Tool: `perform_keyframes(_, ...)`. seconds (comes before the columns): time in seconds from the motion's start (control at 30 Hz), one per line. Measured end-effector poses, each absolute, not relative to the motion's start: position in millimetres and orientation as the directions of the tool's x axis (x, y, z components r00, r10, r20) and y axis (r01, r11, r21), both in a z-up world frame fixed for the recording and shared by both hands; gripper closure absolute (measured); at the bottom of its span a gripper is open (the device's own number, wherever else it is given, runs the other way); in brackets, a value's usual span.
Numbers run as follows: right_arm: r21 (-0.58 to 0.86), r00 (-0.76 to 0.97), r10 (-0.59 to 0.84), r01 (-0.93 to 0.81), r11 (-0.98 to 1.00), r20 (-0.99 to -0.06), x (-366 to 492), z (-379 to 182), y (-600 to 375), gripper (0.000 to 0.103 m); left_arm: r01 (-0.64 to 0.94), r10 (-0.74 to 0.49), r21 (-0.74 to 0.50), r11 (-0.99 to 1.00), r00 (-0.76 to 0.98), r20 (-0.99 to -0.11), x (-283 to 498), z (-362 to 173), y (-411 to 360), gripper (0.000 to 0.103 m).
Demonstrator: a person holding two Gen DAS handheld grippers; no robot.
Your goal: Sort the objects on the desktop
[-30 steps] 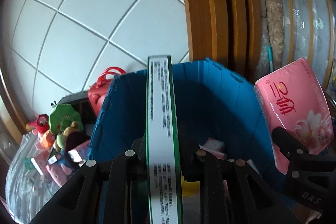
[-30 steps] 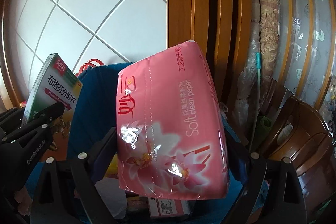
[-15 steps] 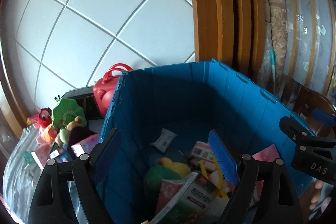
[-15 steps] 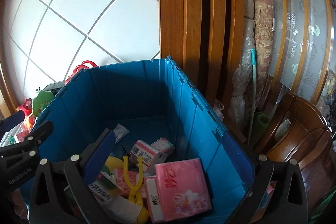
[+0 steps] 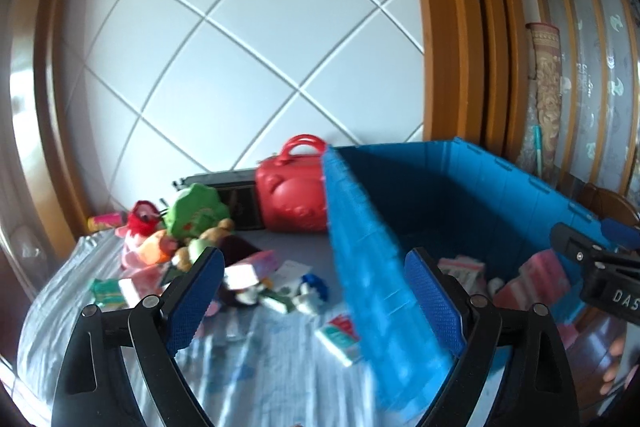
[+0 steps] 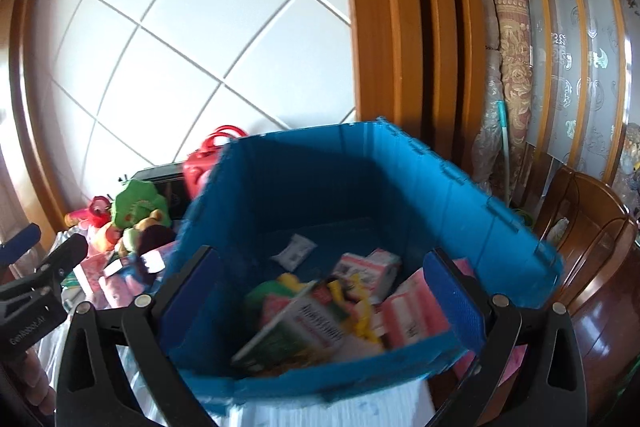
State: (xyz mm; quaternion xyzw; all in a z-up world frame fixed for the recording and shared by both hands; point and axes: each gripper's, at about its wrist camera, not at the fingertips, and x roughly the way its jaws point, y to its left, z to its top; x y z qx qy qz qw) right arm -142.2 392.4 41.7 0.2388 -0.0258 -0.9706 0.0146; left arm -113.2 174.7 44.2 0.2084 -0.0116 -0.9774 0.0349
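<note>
Blue crate [image 6: 420, 187] holds green box [image 6: 296, 327] lying tilted, long axis diagonal.

Matt blue plastic crate [image 6: 420, 183], glossy red plastic case [image 5: 294, 201] (smooth), varnished wood frame [image 5: 452, 39], crinkled cloth cover [image 5: 256, 367].

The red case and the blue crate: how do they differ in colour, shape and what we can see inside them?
The red case is red with rounded corners, while the blue crate is blue with straight ribbed walls. The case is closed with a loop handle on top; the crate is open-topped, showing boxes and packets inside. The case looks much smaller than the crate. Both stand on the cloth-covered surface, side by side near the white wall.
</note>
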Motion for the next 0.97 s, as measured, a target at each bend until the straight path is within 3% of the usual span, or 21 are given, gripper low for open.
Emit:
perform_keyframes(0.2, 0.027, -0.887, -0.068, 0.062, -0.998, -0.457, -74, 29, 294, 0.000, 0.116, -0.112, 0.018, -0.993, -0.898, -0.426, -53, 24, 76, 0.010)
perform_keyframes(0.4, -0.032, -0.880, -0.024, 0.044, -0.998, -0.474, -29, 20, 228, 0.000, 0.089, -0.078, 0.000, -0.996, -0.876, -0.476, -20, 19, 17, 0.010)
perform_keyframes(0.97, -0.071, -0.870, 0.035, 0.001, -0.997, -0.492, 31, 29, 200, 0.000, 0.036, -0.009, -0.044, -0.998, -0.869, -0.495, 26, 24, -8, 0.010)
